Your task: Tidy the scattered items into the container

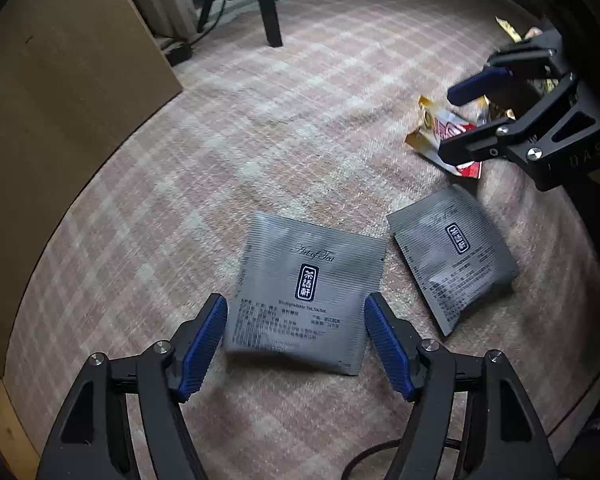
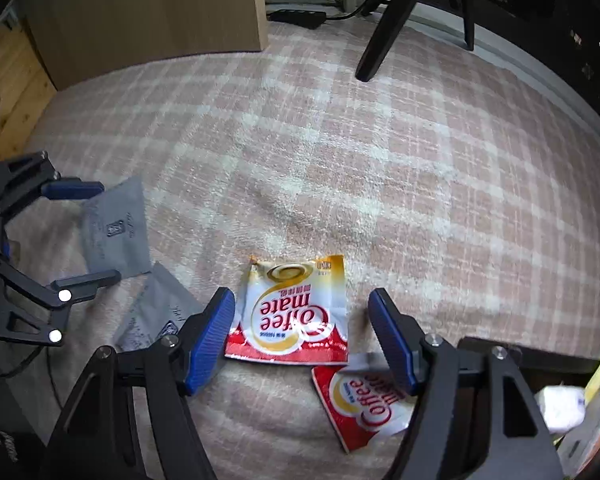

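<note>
On the checked rug, both grippers hang open and empty: left gripper [image 1: 296, 344] jaws straddle a grey tea sachet [image 1: 306, 292], right gripper [image 2: 302, 340] jaws straddle a creamer packet [image 2: 294, 312]. Pickup step, I'd say; next is lowering and pinching. Container isn't clearly visible.

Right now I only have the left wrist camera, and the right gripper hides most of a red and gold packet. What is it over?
Observer: The right gripper stands open over a Coffee mate sachet, which lies flat on the rug between the pads.
Operator: Is that the only packet there?
Observer: No. A second Coffee mate sachet lies nearer the camera, partly hidden by the gripper.
Operator: Any container in sight?
Observer: Not clearly. Something white shows at the lower right edge of the right wrist view, too blurred to name.
</note>
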### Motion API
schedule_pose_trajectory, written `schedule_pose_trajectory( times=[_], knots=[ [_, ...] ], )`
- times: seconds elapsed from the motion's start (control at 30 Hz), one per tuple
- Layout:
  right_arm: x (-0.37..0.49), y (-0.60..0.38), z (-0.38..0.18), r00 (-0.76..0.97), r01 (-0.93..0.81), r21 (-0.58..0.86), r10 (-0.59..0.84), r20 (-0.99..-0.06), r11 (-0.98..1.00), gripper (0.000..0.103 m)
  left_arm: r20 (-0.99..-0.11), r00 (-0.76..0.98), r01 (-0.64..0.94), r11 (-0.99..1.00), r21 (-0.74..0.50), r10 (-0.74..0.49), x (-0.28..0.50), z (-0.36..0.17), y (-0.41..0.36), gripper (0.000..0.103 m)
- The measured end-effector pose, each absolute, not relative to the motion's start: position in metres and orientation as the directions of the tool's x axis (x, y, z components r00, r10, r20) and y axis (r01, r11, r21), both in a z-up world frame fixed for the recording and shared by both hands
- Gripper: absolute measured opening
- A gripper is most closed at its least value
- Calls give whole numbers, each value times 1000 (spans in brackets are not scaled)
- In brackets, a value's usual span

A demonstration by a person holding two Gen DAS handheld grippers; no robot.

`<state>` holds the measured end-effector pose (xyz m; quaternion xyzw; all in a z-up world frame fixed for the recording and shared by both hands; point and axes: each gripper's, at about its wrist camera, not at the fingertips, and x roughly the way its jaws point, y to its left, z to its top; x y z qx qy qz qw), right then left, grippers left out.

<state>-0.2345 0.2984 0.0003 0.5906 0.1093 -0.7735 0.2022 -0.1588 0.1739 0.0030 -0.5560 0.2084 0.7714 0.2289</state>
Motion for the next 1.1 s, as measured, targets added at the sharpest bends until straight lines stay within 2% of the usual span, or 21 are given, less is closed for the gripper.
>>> schedule_pose_trajectory(
  times=[0.03,0.07,0.1,0.23,0.3,0.37,0.4,0.57,0.63,0.83,1.1],
  knots=[
    [-236,296,-3,-212,449,68,-180,-960,-891,70,-954,-273,-588,-806,64,124,-160,3,174,72],
    [-237,294,-4,-215,456,61,-176,-961,-888,78,-955,-265,-590,-806,53,131,-162,2,174,72],
    [-237,292,-5,-216,465,57,-176,-960,-884,81,-957,-254,-591,-806,39,140,-163,2,174,72],
    [-236,281,-5,-243,495,9,-148,-959,-869,84,-955,-235,-603,-798,-3,181,-162,0,175,72],
    [-237,282,-3,-245,491,8,-147,-958,-871,80,-951,-241,-602,-799,-8,192,-160,0,174,70],
    [-237,284,2,-251,483,6,-145,-957,-876,67,-948,-250,-598,-801,-10,199,-158,1,173,66],
    [-238,287,5,-254,474,8,-145,-956,-881,57,-945,-258,-596,-803,-10,202,-156,2,172,62],
    [-241,294,13,-252,456,34,-165,-954,-889,44,-936,-263,-537,-842,-57,232,-159,7,157,42],
    [-241,297,15,-253,442,50,-178,-951,-896,41,-934,-259,-509,-856,-86,247,-162,10,151,32],
    [-246,304,23,-255,395,101,-215,-943,-913,37,-920,-282,-479,-871,-110,271,-160,15,144,20],
    [-245,313,46,-290,362,136,-250,-924,-922,34,-899,-324,-439,-888,-135,297,-155,36,138,11]
  ],
)
